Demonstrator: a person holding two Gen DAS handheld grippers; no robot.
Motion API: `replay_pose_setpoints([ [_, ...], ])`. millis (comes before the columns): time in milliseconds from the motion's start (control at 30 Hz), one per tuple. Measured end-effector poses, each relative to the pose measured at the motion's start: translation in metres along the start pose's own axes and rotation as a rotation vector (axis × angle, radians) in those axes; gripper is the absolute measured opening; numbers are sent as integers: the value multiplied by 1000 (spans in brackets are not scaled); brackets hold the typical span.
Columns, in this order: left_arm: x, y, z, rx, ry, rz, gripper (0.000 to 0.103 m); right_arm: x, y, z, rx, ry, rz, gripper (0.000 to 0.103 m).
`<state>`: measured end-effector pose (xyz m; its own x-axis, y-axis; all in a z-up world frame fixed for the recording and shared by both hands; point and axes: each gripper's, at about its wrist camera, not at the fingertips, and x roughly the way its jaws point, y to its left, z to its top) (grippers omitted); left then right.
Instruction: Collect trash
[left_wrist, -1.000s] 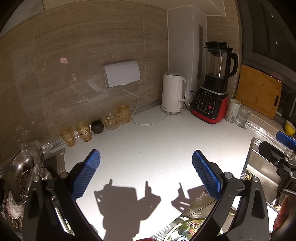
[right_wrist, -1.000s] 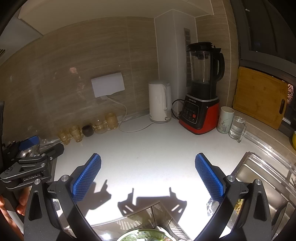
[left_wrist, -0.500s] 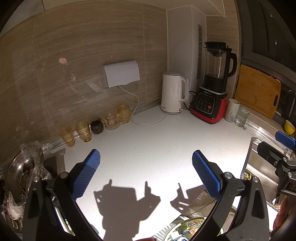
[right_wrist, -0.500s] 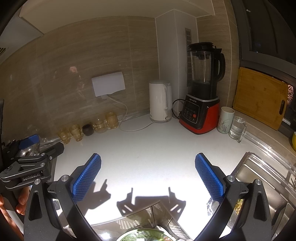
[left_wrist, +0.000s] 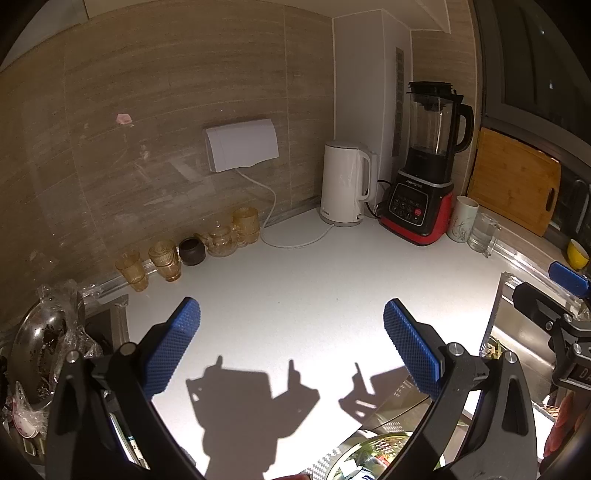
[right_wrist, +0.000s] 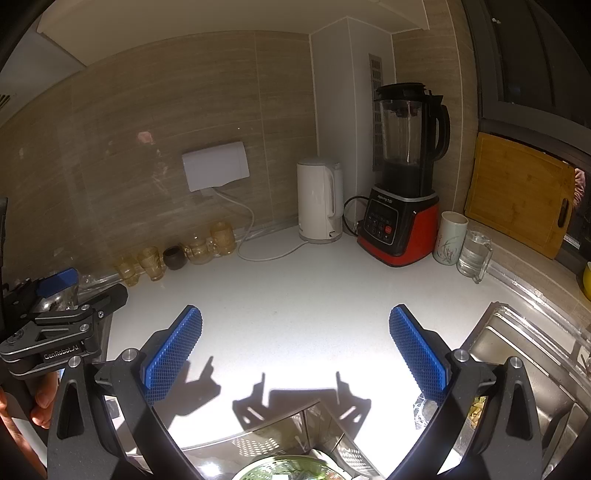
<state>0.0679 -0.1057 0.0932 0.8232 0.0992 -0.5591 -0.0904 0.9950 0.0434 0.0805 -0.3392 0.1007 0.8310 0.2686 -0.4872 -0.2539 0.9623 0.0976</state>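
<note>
My left gripper (left_wrist: 291, 308) is open over the white countertop (left_wrist: 295, 280), with nothing between its blue pads. My right gripper (right_wrist: 295, 312) hovers beside it, also open and empty. Crumpled clear plastic (left_wrist: 79, 339) lies around a dirty metal bowl (left_wrist: 40, 332) at the far left. Yellowish food scraps (right_wrist: 476, 404) and a bit of plastic wrap (right_wrist: 421, 406) lie in the steel sink (right_wrist: 517, 347) at the right. A metal strainer (right_wrist: 284, 469) with greens sits just below both grippers. A hand (right_wrist: 40, 404) holds the left gripper.
Along the back wall stand amber glasses (left_wrist: 162, 258), a small dark pot (left_wrist: 192, 251), a white kettle (left_wrist: 345, 184) with its cord, a red-and-black blender (left_wrist: 424, 184), a mug (left_wrist: 461, 219) and a glass (left_wrist: 482, 232). A wooden cutting board (left_wrist: 513, 181) leans at the right.
</note>
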Motion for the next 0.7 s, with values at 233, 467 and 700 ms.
replay_pose_setpoints([
  [233,0,0,0,1,1,-3,95,1,-3,-1,2,0,3,101],
  [467,2,0,1,5,0,-8,95,1,-3,0,3,0,5,101],
  [700,3,-1,2,11,4,-14,95,2,-4,-1,5,4,2,101],
])
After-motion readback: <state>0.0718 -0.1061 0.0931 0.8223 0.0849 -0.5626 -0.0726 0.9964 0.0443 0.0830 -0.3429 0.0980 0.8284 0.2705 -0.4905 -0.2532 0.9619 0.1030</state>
